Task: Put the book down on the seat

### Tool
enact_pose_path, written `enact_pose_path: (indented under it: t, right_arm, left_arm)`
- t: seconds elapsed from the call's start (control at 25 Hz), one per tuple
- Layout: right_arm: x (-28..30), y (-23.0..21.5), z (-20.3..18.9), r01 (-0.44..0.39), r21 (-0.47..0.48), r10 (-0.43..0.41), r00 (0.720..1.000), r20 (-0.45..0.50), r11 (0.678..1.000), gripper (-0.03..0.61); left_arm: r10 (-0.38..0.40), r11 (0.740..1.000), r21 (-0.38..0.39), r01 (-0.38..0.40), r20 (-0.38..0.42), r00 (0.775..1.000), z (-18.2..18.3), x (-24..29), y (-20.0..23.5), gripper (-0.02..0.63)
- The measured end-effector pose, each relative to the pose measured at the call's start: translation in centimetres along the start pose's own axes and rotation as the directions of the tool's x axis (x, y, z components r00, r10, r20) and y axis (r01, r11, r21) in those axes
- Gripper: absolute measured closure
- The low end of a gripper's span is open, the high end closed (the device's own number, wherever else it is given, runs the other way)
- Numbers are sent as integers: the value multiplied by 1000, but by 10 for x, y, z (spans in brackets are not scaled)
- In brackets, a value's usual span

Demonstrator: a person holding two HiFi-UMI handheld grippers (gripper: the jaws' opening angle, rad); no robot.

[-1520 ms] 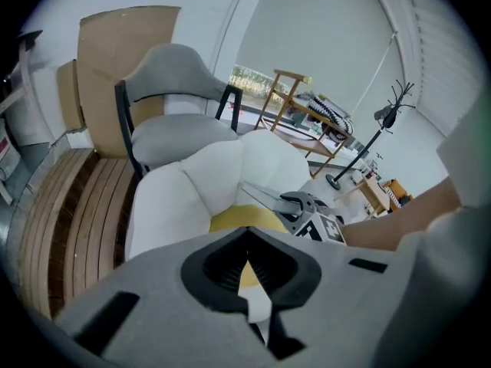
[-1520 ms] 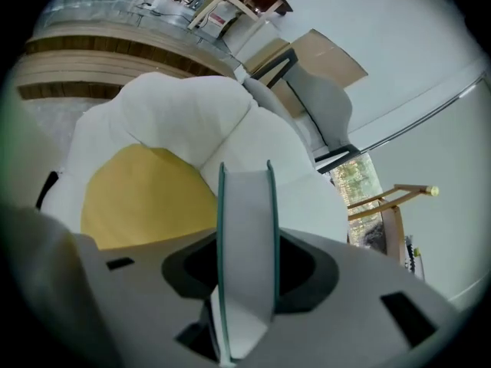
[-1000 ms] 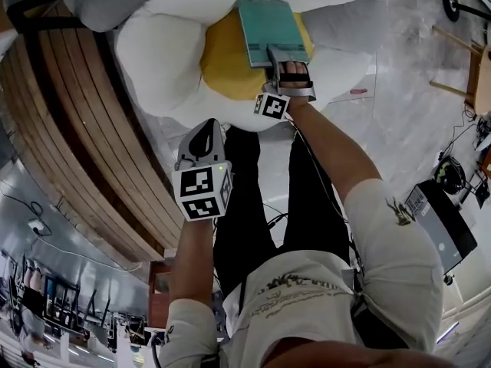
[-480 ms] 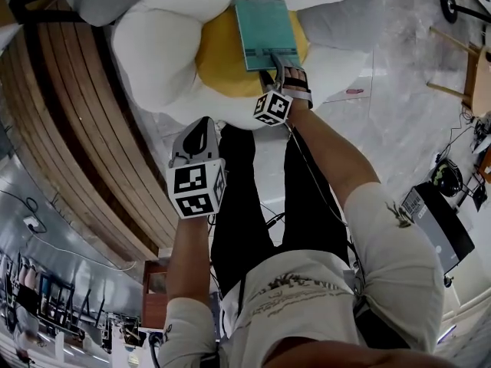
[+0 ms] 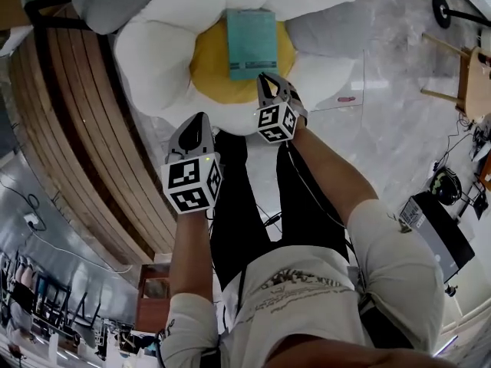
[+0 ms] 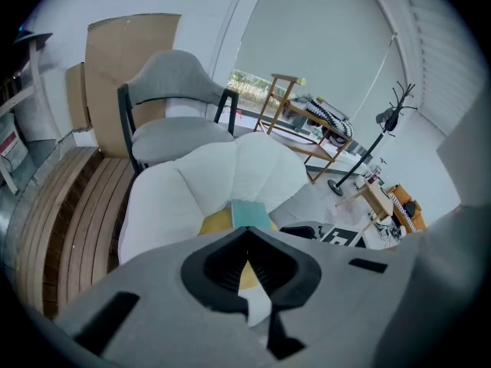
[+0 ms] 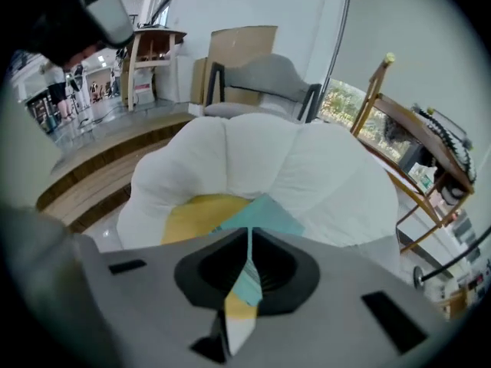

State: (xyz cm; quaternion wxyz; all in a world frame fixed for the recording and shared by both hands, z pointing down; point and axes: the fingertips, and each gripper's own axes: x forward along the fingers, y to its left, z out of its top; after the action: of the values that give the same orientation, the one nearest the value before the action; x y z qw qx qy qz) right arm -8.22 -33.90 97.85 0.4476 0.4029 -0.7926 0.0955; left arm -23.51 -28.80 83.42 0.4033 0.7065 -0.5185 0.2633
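Two grippers are in play, one in each hand. Right gripper [image 5: 267,78]: its jaws have just been closing and now stand tip to tip, with nothing between them. Left gripper [image 5: 201,118] is likewise closed to a point and empty; it sits at about 8 o'clock from the right one in the head view, well apart from it. Each carries one marker cube, so two cubes in all.

One book [image 5: 252,43], teal-covered, lies flat on the yellow centre [image 5: 209,71] of the single flower-shaped seat [image 5: 157,52], whose white petals ring that centre. From the right gripper the book lies at 12 o'clock, near its tips but apart from them. The right gripper view shows the same book [image 7: 265,216] just past the closed tips, and the left gripper view catches it [image 6: 249,213] at 12 o'clock above its own jaws.

One grey chair [image 6: 180,102] stands behind the seat, at 11 o'clock in the left gripper view. One slatted wooden bench [image 5: 84,129] curves along the seat's 9 o'clock side in the head view.
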Motion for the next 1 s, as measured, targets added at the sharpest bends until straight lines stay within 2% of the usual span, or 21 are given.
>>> enact_pose_path:
  t: [0.24, 0.56, 0.76, 0.88, 1.0]
  right_arm:
    - [-89, -41, 78, 12, 140, -32, 989, 143, 990, 545]
    - [-221, -87, 164, -16, 230, -48, 961, 274, 973, 545]
    - [-289, -127, 228, 4, 239, -103, 909, 403, 971, 545]
    - [-326, -148, 258, 0, 283, -135, 878, 459, 959, 545]
    - [-359, -175, 294, 14, 310, -182, 835, 519, 951, 545]
  left_arm:
    - [7, 1000, 21, -9, 90, 996, 51, -26, -40, 594]
    - [26, 998, 46, -37, 217, 976, 135, -90, -99, 594]
    - [43, 997, 43, -61, 331, 943, 199, -135, -119, 594]
    - [57, 996, 45, -81, 387, 920, 229, -169, -127, 594]
    - [62, 992, 71, -104, 445, 893, 263, -200, -136, 594]
